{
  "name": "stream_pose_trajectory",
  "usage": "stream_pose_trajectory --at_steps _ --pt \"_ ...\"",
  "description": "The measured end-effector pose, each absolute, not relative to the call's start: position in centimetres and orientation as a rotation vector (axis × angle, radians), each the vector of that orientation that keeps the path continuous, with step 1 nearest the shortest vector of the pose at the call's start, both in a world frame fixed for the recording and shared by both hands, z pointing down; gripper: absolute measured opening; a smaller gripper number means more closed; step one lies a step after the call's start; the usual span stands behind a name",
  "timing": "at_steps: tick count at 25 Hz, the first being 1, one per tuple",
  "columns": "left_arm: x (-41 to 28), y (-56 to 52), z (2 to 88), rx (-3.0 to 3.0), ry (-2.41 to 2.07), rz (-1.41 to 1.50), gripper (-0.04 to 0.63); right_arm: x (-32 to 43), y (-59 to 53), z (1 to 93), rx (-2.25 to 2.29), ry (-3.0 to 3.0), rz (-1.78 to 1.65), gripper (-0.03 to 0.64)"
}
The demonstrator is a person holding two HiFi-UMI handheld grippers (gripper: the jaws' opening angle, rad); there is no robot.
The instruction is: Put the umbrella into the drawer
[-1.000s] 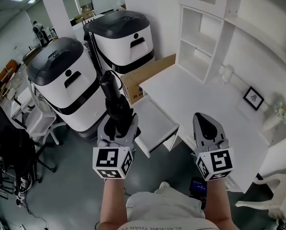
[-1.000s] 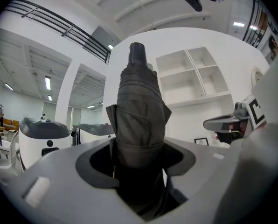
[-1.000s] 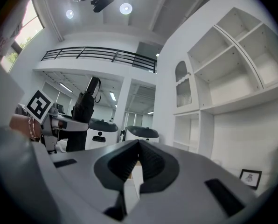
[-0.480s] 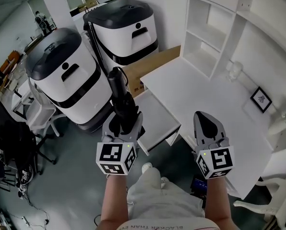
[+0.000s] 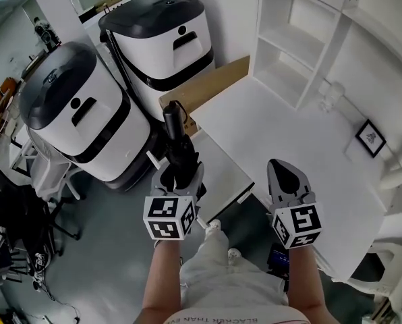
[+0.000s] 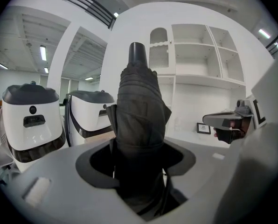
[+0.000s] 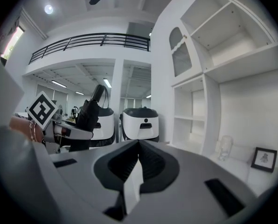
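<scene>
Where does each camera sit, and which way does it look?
Head view: on the person's head, looking steeply down at desk and open drawer; arms, legs, left gripper, right gripper show.
Left gripper view: on the left gripper, looking along jaws closed on the umbrella, toward shelves; right gripper shows at right.
Right gripper view: on the right gripper, looking along shut jaws toward shelves; left gripper shows at left.
Shared: both gripper views see the umbrella and shelves.

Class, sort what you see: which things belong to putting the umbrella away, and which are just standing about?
Job: umbrella, left gripper holding it, open drawer.
Standing about: two white machines, cardboard, picture frame, shelf unit.
</scene>
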State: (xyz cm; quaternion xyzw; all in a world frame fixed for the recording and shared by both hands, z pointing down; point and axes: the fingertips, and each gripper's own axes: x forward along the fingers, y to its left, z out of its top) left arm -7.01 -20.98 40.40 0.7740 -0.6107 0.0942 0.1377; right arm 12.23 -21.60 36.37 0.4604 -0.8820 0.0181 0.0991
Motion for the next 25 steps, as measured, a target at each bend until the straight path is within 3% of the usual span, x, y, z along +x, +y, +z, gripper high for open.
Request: stream_pose_trajectory --at_steps 25 --pt "-8.9 -28.3 59.1 1.785 -1.302 0.482 0.259 7.5 -30.3 44.8 1.284 -2.378 0.240 0.008"
